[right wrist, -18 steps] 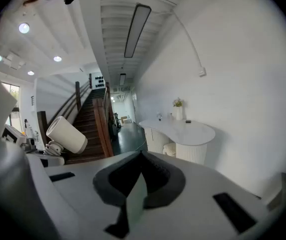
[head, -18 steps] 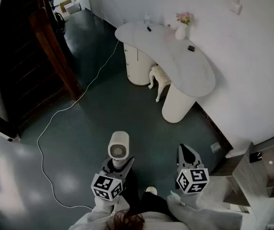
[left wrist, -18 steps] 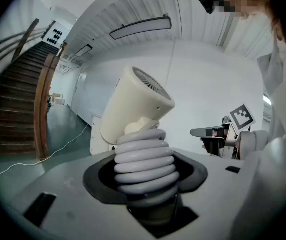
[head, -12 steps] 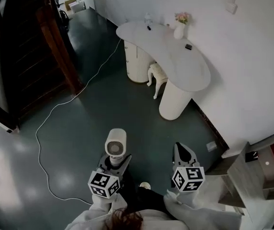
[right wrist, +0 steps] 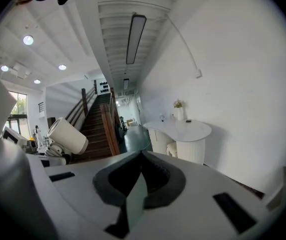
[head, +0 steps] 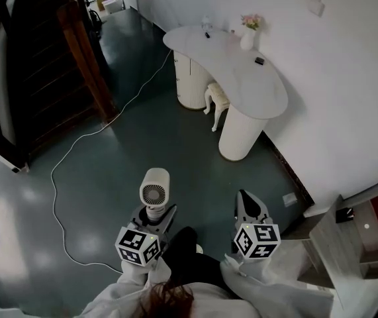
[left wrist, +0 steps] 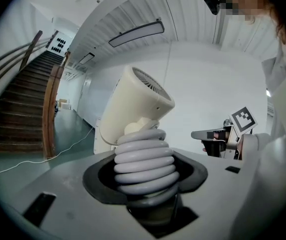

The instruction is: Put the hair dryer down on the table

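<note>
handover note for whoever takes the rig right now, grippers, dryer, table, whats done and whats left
Left gripper: shut on the hair dryer, jaws on its ribbed grey handle, head pointing up and forward.
Right gripper: jaws together, empty.
Table: far ahead across the room, not yet reached.
Done: dryer is in hand.
Left: walk to the table, set the dryer on a bare patch, open the jaws.
</note>
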`<state>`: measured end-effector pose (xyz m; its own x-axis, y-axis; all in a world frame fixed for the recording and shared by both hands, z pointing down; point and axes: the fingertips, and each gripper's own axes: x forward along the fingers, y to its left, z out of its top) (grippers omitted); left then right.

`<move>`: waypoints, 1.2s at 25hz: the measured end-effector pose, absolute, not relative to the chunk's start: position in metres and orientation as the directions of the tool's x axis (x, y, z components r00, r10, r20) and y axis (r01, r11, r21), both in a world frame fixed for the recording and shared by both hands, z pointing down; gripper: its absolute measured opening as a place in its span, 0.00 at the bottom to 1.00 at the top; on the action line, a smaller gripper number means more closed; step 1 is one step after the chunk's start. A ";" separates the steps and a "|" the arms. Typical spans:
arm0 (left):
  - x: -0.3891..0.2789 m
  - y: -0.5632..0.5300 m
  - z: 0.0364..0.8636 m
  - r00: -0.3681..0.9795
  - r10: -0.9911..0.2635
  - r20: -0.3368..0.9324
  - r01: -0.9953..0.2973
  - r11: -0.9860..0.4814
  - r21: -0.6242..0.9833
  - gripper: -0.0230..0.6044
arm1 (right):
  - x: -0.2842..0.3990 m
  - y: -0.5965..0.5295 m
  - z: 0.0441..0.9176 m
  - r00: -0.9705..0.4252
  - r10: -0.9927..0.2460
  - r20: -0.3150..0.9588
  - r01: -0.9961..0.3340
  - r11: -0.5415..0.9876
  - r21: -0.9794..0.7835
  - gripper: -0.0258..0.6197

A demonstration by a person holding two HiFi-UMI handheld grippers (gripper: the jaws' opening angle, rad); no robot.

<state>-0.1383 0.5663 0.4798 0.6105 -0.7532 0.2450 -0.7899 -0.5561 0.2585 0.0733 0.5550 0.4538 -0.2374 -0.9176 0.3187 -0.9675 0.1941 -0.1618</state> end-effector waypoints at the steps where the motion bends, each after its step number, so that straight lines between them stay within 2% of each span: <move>1: -0.136 0.566 0.480 0.611 -0.752 0.246 -0.790 -0.558 0.255 0.40 | 0.075 0.555 0.454 -0.237 -0.918 0.318 -0.967 0.193 -0.164 0.12; 15: -0.133 0.527 0.494 0.558 -0.784 0.271 -0.828 -0.505 0.243 0.40 | 0.090 0.517 0.468 -0.229 -0.912 0.339 -0.969 0.180 -0.170 0.12; 30: -0.145 0.373 0.477 0.564 -0.791 0.237 -0.823 -0.515 0.240 0.40 | 0.077 0.376 0.445 -0.214 -0.924 0.318 -0.973 0.172 -0.154 0.12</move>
